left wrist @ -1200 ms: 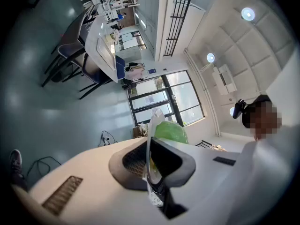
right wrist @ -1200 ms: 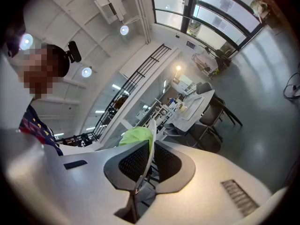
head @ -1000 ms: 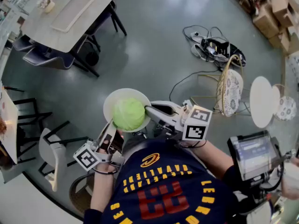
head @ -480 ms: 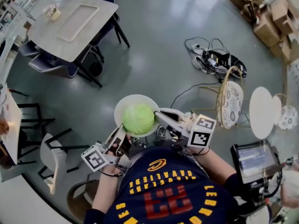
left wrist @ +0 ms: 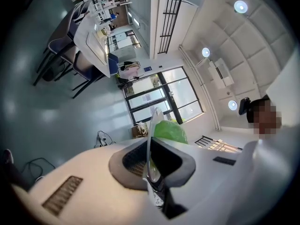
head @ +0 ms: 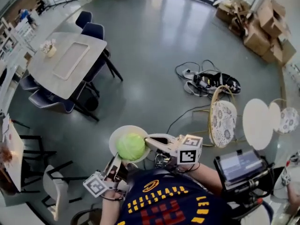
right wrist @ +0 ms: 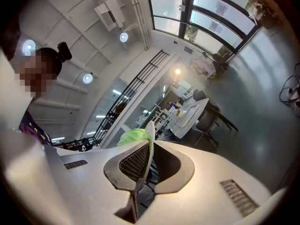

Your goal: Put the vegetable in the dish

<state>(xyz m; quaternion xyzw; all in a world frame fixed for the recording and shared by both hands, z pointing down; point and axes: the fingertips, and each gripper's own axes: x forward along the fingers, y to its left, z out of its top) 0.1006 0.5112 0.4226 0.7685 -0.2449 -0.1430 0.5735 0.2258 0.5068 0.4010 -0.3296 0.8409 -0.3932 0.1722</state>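
Observation:
A pale green cabbage [head: 131, 146] lies in a white dish [head: 117, 136] that is held in the air close to the person's chest. My left gripper [head: 119, 158] is shut on the dish's near left rim. My right gripper [head: 149, 141] is shut on its right rim. In the left gripper view the dish rim [left wrist: 151, 125] runs edge-on between the jaws of the left gripper [left wrist: 150, 146], with the cabbage [left wrist: 169, 131] behind it. The right gripper view shows the right gripper [right wrist: 149, 149] in the same way, with the rim [right wrist: 149, 131] pinched and the cabbage [right wrist: 133, 136] beyond.
A grey table [head: 65, 62] with a tray and dark chairs stands at the far left. Cables [head: 206, 83] lie on the floor ahead. A wire chair [head: 222, 121], round white tables [head: 257, 123] and cardboard boxes [head: 262, 25] are at the right.
The dish with the cabbage stays clamped in both grippers. The head view has tilted up, so the dish sits lower in the frame and more of the floor shows.

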